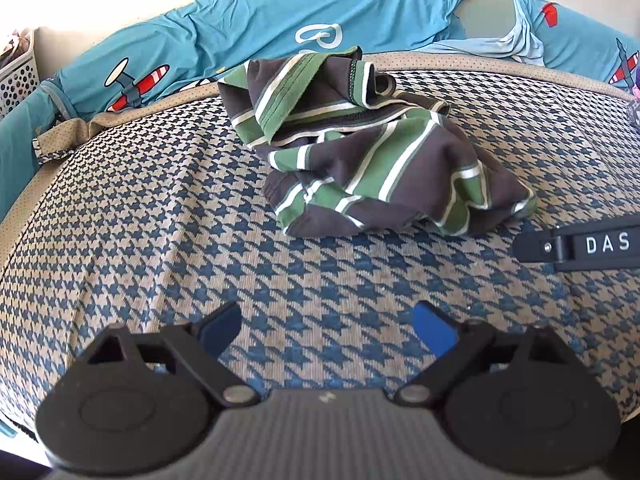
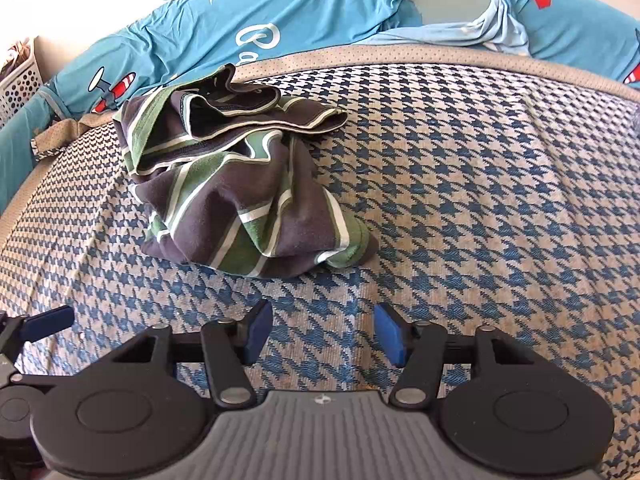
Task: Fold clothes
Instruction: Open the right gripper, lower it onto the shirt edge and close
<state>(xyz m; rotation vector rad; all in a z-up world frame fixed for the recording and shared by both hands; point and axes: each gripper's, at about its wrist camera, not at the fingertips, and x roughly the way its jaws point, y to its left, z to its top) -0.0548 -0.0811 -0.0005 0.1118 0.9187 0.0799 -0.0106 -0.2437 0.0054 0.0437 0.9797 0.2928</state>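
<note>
Your left claw (image 1: 327, 330) hangs low over the checked mattress (image 1: 160, 220) with its blue pads spread wide and nothing between them; your right claw (image 2: 323, 334) does the same just beside it, its gap somewhat narrower but still clearly parted and empty. Ahead of the left claw and a little to its right, ahead of the right claw and off to its left, lies the one striped shirt (image 2: 240, 184), dark grey with green and white bands, bunched in a rumpled heap with its collar end turned up toward the far edge of the mattress. It is not flat and not folded, and neither claw touches it. Further left, beyond the mattress corner, stands a white basket (image 1: 18, 76); behind the shirt runs the blue sheet (image 1: 280, 28) with its aeroplane print. From here the trouble lies in the heap itself: layers overlap, so a pinch at the near hem may take two thicknesses at once and drag the whole bundle instead of opening it. Pads pressed too low could also snag the mattress cover, and with both claws so close together they may knock each other when reaching. Counting up: two claws, one shirt, one mattress, one basket, one blue sheet, with a paler cloth (image 2: 472, 28) bunched on it at the far right.
</note>
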